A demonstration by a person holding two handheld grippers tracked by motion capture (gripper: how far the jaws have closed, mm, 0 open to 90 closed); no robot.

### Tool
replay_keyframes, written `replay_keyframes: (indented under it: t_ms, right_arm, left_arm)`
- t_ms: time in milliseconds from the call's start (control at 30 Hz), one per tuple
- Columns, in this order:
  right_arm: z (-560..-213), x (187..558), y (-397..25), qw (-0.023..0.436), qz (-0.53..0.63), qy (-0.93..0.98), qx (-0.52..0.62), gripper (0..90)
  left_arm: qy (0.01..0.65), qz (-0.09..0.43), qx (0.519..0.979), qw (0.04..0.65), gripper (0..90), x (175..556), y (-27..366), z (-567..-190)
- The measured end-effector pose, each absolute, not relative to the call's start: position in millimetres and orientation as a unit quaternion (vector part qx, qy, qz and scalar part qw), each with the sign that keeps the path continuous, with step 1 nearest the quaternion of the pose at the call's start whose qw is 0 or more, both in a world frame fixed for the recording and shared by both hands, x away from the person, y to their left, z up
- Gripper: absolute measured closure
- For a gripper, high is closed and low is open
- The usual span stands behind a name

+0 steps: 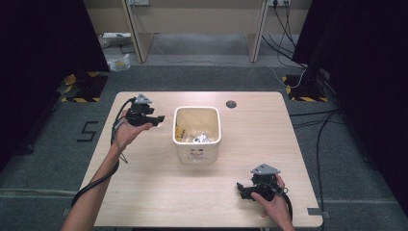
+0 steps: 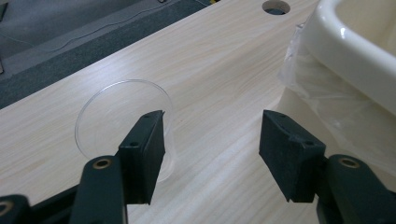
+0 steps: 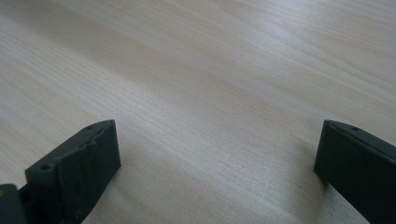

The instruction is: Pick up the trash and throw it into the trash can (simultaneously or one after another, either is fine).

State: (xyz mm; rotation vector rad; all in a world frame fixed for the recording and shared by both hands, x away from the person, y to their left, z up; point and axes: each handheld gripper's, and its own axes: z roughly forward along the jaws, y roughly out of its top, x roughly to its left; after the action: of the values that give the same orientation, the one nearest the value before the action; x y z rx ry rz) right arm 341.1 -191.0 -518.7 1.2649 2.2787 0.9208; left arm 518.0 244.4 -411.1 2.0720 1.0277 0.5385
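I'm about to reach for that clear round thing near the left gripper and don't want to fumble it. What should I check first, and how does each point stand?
1. Left gripper open: ok, its jaws stand apart.
2. Clear round piece between the jaws: not ok, it sits off to one side, partly behind one jaw.
3. What the piece is, lid or cup: cannot tell; just a transparent rim shows.
4. Cream bin out of the way: ok, it stands beside the gripper, not touching, though crumpled plastic film lies against its wall.
5. Right gripper free: ok, open above bare table.
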Motion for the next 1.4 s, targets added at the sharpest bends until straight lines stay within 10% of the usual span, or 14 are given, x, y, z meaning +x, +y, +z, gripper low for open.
replay_keyframes:
  t_ms: [967,1400]
  right_arm:
    - [-518.7,341.1,-191.0,0.188,0.327,0.81,0.45,0.4]
    - [-518.7,341.1,-191.0,0.188,0.327,0.81,0.45,0.4]
  left_arm:
    - [0.399,0.248,0.818,0.332,56.6,545.4,240.9,-436.3]
    - [0.388,0.265,0.829,0.303,81.0,548.7,238.2,-446.2]
